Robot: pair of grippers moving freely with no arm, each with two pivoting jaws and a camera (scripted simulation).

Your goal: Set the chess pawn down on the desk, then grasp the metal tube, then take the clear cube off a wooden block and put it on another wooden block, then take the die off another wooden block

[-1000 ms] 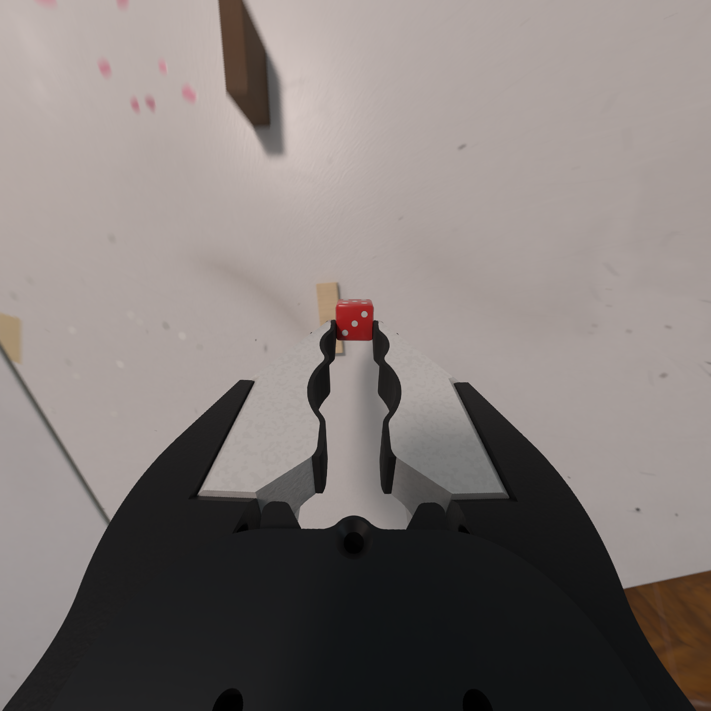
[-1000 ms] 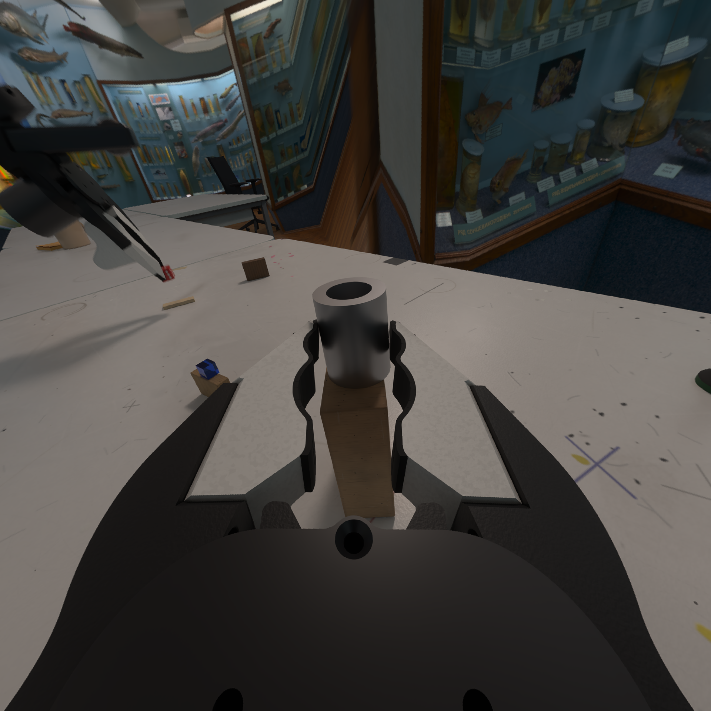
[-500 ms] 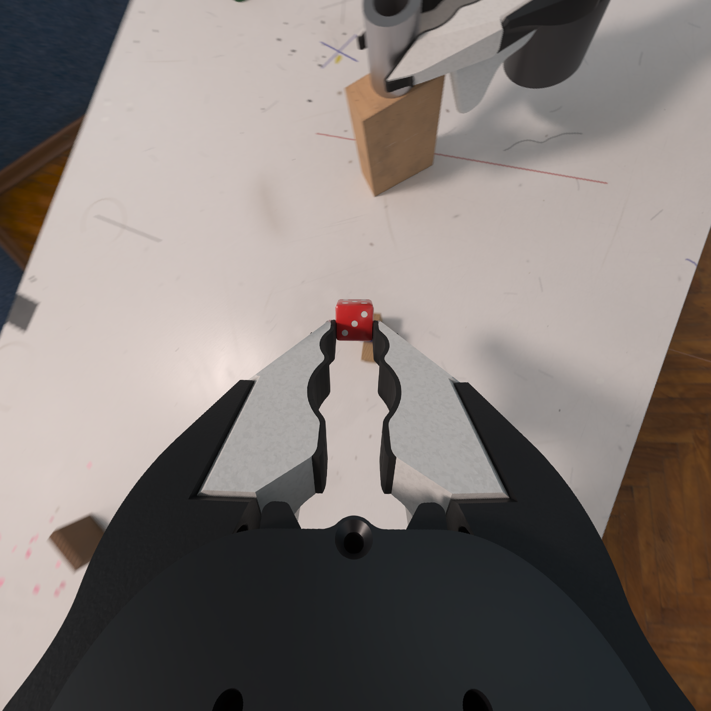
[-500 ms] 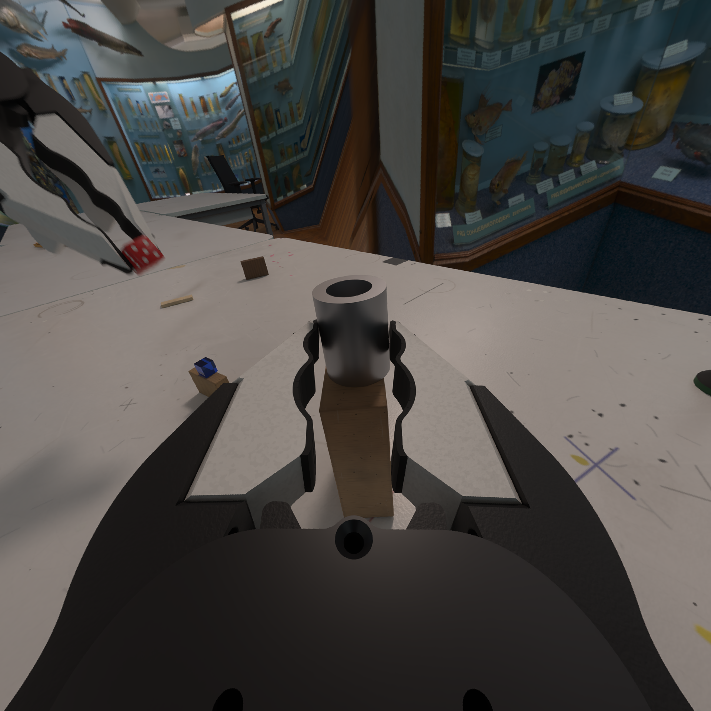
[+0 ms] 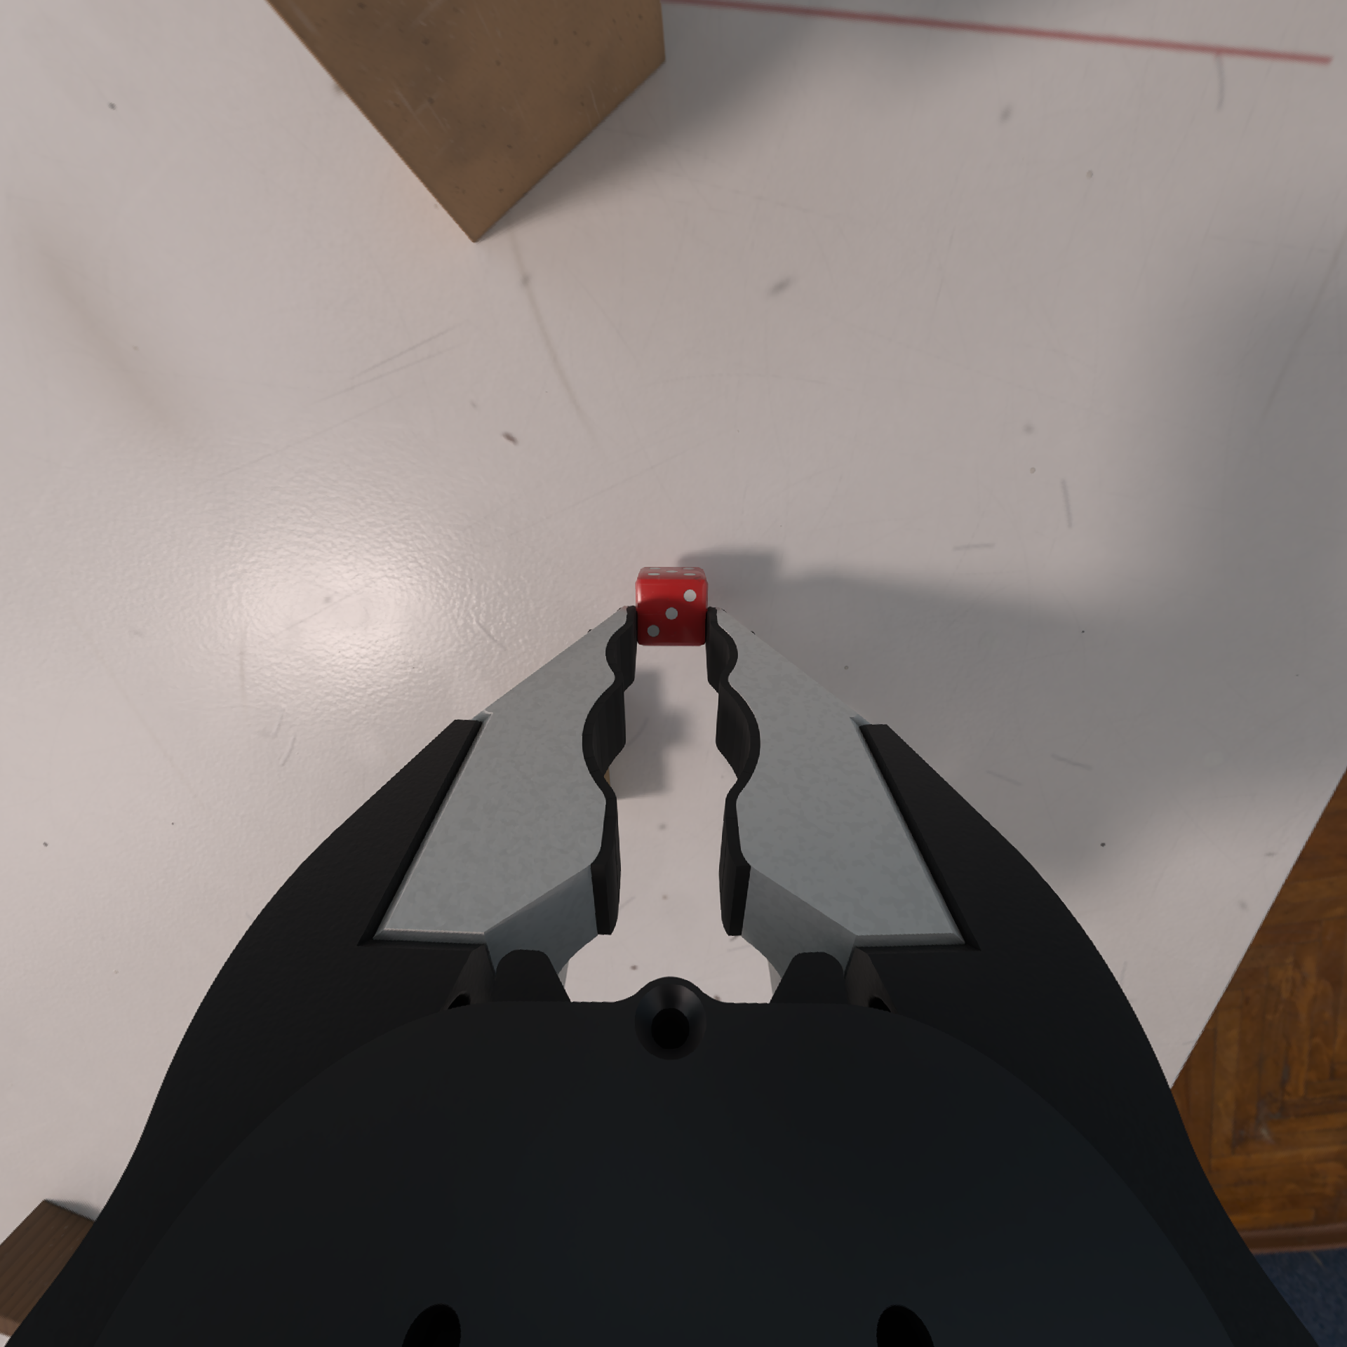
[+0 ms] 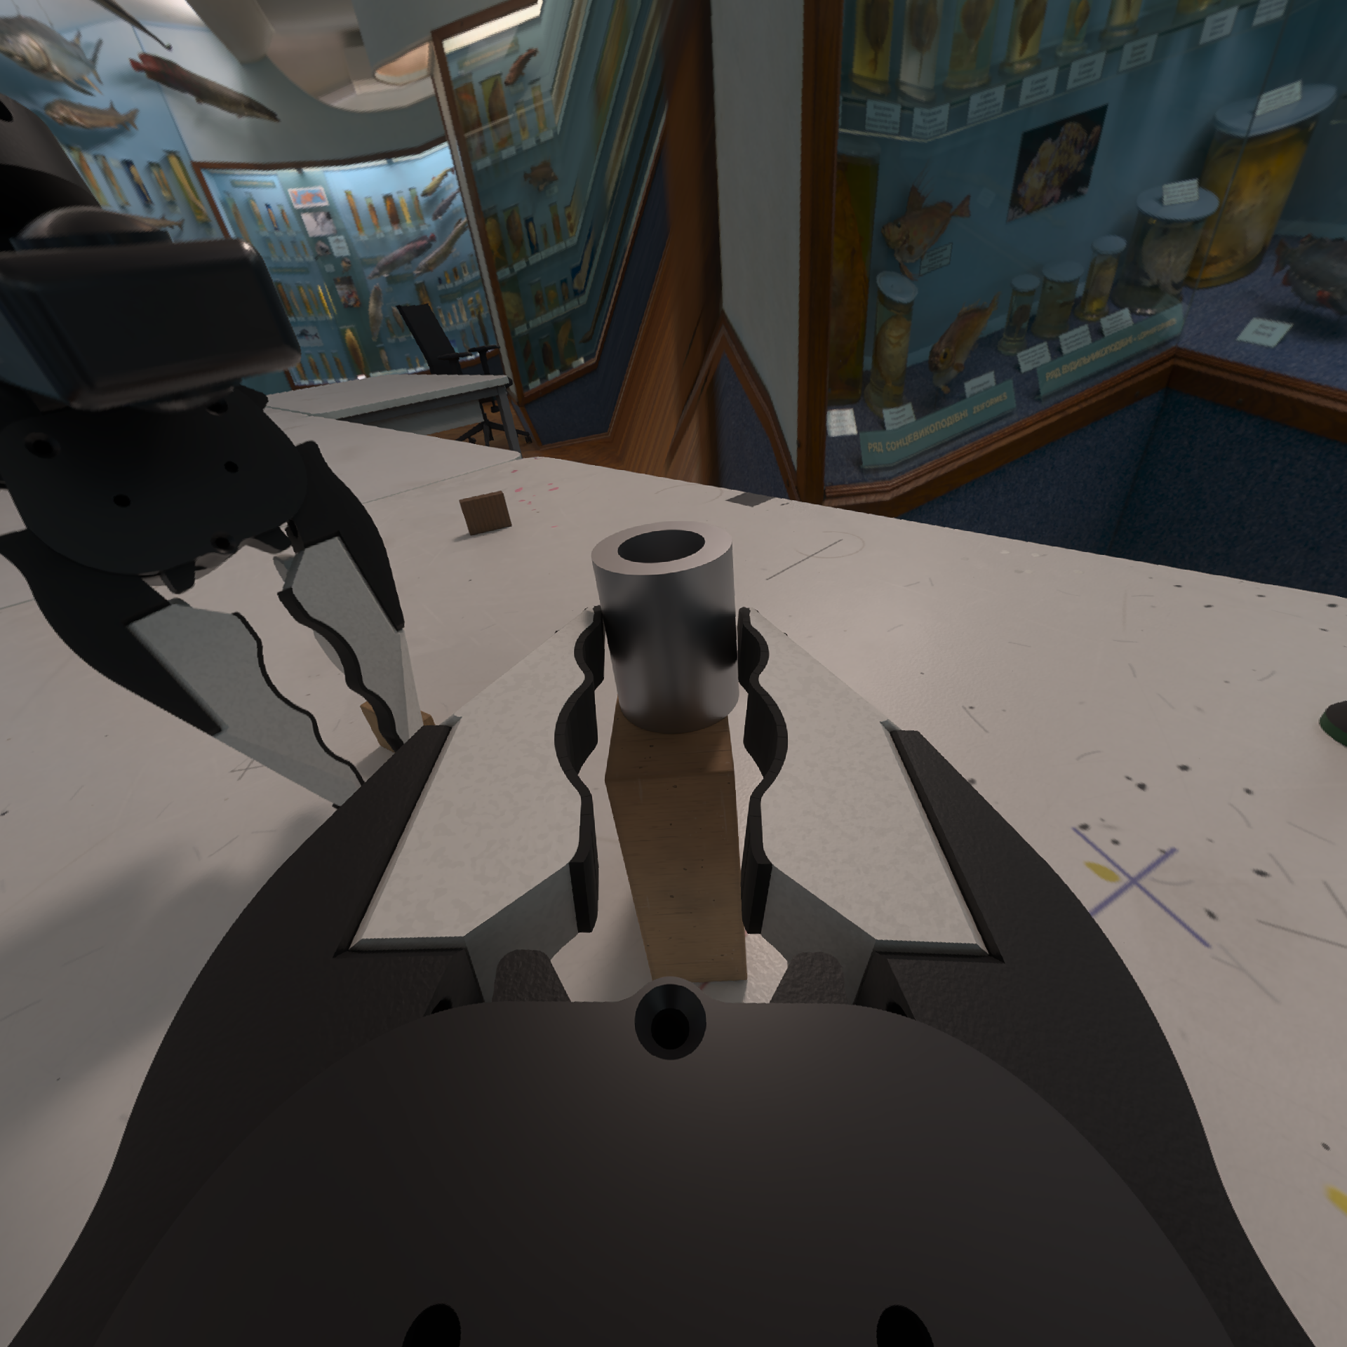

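My left gripper (image 5: 670, 619) is shut on the red die (image 5: 670, 608) at its fingertips, low over the white desk (image 5: 291, 510); I cannot tell whether the die touches it. My right gripper (image 6: 667, 641) is shut on the upright metal tube (image 6: 663, 634), which stands on a tall wooden block (image 6: 678, 838). That block also shows in the left wrist view (image 5: 496, 95). In the right wrist view the left gripper (image 6: 368, 758) points down beside a small wooden block (image 6: 375, 718). The clear cube is hidden.
A dark brown block (image 6: 485, 512) lies farther back on the desk and shows at the lower left of the left wrist view (image 5: 36, 1268). A dark green object (image 6: 1334, 721) is cut off at the right edge. The desk edge and wooden floor (image 5: 1297, 1020) are to the right.
My left gripper has swung round with the die and come down close beside the tall block and the right gripper. The right gripper and the tube have not moved.
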